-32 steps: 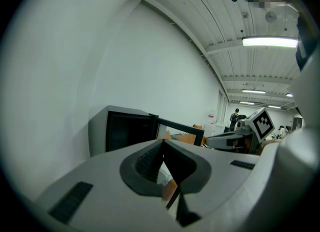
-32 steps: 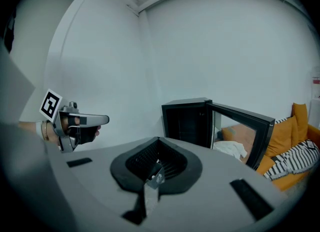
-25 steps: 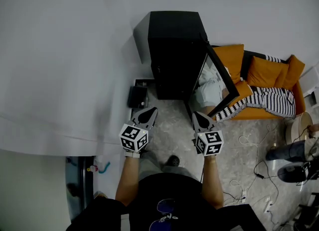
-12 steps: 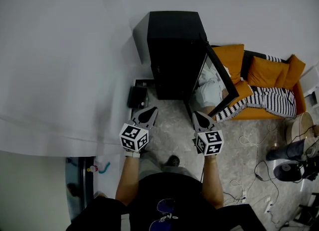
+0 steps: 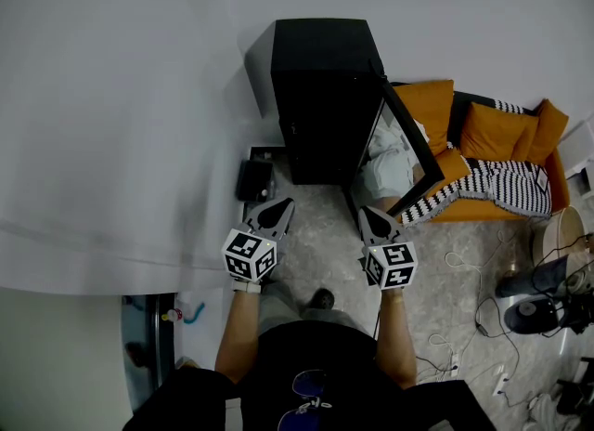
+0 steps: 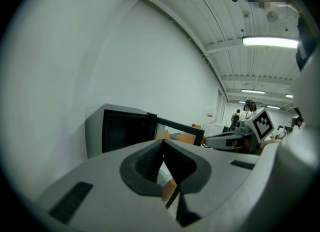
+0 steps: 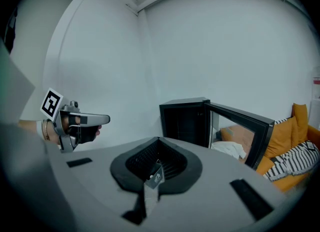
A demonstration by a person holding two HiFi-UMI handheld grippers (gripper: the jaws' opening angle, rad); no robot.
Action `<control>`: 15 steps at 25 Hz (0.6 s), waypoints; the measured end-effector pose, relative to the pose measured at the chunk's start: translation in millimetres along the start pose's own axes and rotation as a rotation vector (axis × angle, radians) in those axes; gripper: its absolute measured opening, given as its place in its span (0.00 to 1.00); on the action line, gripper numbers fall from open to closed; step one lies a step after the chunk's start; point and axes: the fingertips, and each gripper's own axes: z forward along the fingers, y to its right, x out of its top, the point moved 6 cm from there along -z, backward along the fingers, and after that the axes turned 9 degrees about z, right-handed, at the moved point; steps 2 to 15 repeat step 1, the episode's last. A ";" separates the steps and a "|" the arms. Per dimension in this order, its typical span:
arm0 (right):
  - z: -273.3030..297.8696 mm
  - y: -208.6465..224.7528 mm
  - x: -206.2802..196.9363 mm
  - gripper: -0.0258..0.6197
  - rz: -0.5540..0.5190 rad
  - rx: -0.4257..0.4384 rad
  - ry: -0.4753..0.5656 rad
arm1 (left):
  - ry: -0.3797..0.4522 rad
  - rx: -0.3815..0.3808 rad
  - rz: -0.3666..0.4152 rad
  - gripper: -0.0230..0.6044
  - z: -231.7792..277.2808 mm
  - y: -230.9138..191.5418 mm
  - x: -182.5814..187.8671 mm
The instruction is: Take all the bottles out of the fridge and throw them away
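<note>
An orange sofa (image 5: pixel 429 104) stands against the white wall (image 5: pixel 121 95). Orange cushions (image 5: pixel 492 134) rest on it, and a black-and-white striped blanket (image 5: pixel 506 188) is draped over the seat. A white cloth (image 5: pixel 388 167) lies at its left end. A small black box (image 5: pixel 254 180) sits on the grey floor (image 5: pixel 320 248) by the wall. Loose cables (image 5: pixel 469 313) trail across the floor at right. A strip light (image 6: pixel 270 41) glows overhead.

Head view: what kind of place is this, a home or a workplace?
Probably a lab or office corner set up like a home: a black fridge beside an orange sofa, loose cables on the floor, and strip lights overhead in the left gripper view.
</note>
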 end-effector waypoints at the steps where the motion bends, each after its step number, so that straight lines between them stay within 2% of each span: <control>1: 0.8 0.6 0.2 0.05 0.000 -0.001 0.000 | 0.000 -0.001 0.000 0.05 0.9 -0.6 0.0; 15: 0.8 0.6 0.2 0.05 0.000 -0.001 0.000 | 0.000 -0.001 0.000 0.05 0.9 -0.6 0.0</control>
